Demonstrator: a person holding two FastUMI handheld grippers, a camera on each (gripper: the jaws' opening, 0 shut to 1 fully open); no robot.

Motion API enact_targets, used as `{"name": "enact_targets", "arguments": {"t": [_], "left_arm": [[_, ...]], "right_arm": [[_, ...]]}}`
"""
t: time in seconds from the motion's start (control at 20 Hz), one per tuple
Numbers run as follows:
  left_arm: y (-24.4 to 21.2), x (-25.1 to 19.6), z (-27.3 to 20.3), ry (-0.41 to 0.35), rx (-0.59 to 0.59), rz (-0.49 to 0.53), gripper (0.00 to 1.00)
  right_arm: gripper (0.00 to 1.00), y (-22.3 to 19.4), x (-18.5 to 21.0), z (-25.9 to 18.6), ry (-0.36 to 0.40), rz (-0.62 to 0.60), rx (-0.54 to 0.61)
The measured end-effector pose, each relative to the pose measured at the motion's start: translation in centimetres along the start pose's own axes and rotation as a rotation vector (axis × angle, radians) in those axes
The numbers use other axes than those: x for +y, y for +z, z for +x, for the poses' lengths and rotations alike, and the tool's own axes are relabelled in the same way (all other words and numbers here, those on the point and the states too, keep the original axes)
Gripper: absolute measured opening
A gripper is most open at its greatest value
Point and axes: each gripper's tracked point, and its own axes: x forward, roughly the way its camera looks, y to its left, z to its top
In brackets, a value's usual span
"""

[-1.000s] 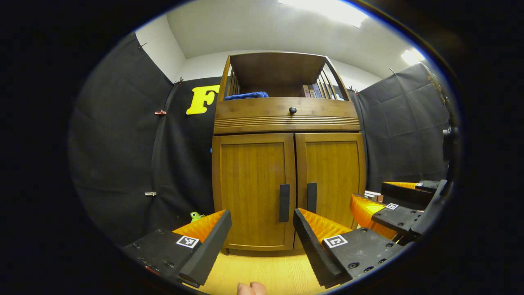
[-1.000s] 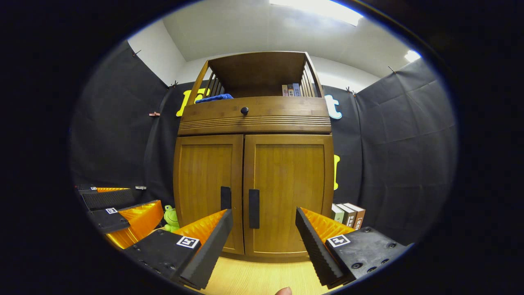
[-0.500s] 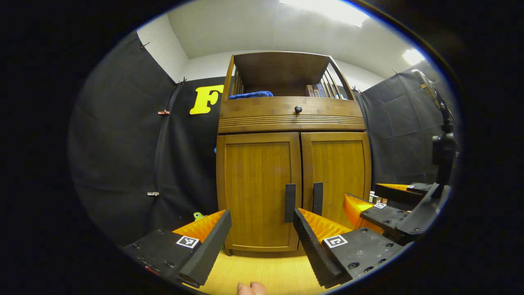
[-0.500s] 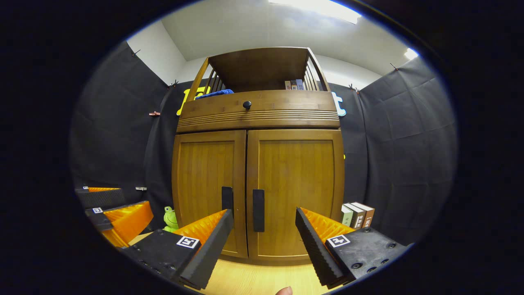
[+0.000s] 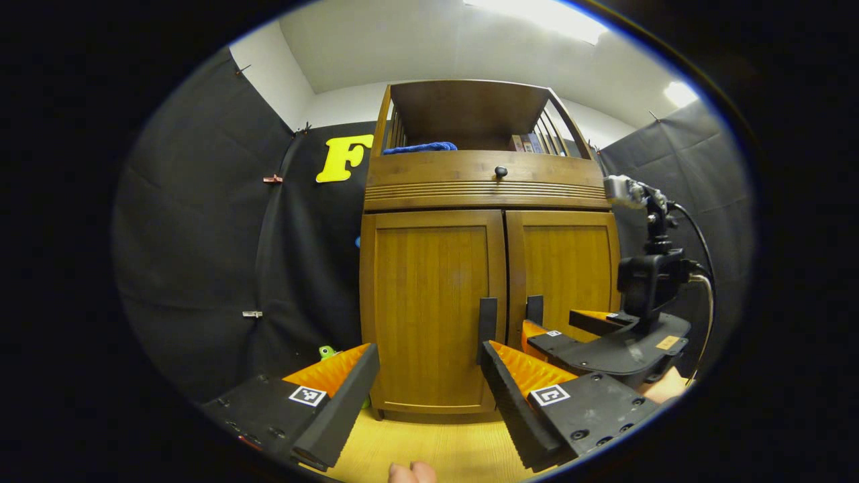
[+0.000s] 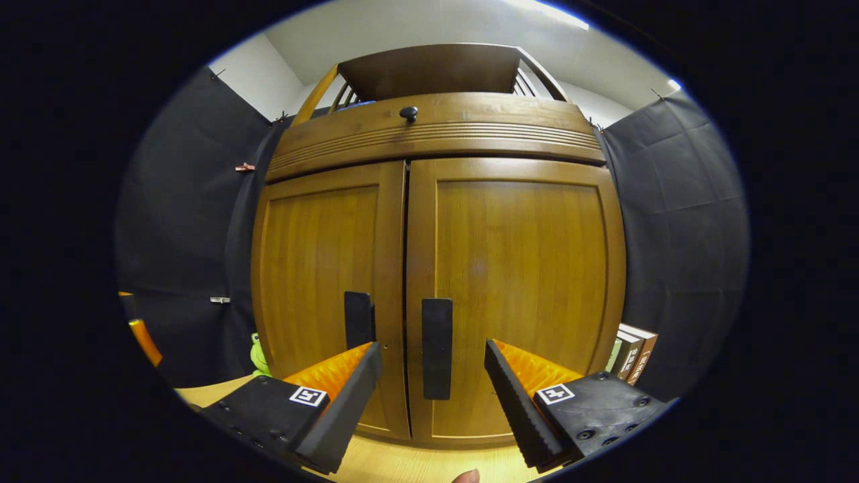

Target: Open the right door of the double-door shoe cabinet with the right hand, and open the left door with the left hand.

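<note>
The wooden shoe cabinet (image 5: 483,194) stands ahead with both doors closed. In the right gripper view the right door (image 6: 517,295) looms close, and its dark vertical handle (image 6: 437,347) lies between the spread fingers of my right gripper (image 6: 433,365), which is open and a little short of it. The left door (image 6: 315,268) with its handle (image 6: 358,318) sits beside it. In the left gripper view my left gripper (image 5: 429,365) is open, farther back, with the left door's handle (image 5: 487,320) just above its right finger. The right gripper (image 5: 550,333) shows there near the right door's handle (image 5: 534,309).
A drawer with a round knob (image 5: 500,172) runs above the doors. The open shelf on top holds a blue cloth (image 5: 421,147) and books (image 5: 527,142). A green frog toy (image 6: 256,354) sits left of the cabinet, books (image 6: 634,353) stand to its right. The floor (image 5: 436,449) is light wood.
My right gripper has moved well forward, so the right door and its handle now loom large. The left gripper has crept slightly closer. Both stayed open and both doors stayed closed.
</note>
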Motion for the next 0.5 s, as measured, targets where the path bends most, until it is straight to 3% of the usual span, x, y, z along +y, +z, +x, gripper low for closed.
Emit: {"name": "enact_targets", "arguments": {"t": [0.25,0.35,0.45,0.5], "left_arm": [[-1.0,0.2,1.2,0.003,0.013,-0.005,0.95],[-1.3,0.4,1.5,0.008,0.018,0.0,0.95],[-1.4,0.6,1.8,0.016,0.022,0.005,0.95],[-1.5,0.6,2.0,0.016,0.022,0.002,0.95]], "right_arm": [[0.99,-2.3,-0.6,4.0,-0.015,0.037,0.043],[0.8,-2.7,-0.8,5.4,-0.028,0.059,0.047],[0.75,-3.9,-1.0,6.3,-0.039,0.083,0.077],[0.65,-4.4,-0.8,6.9,-0.029,0.094,0.091]]}}
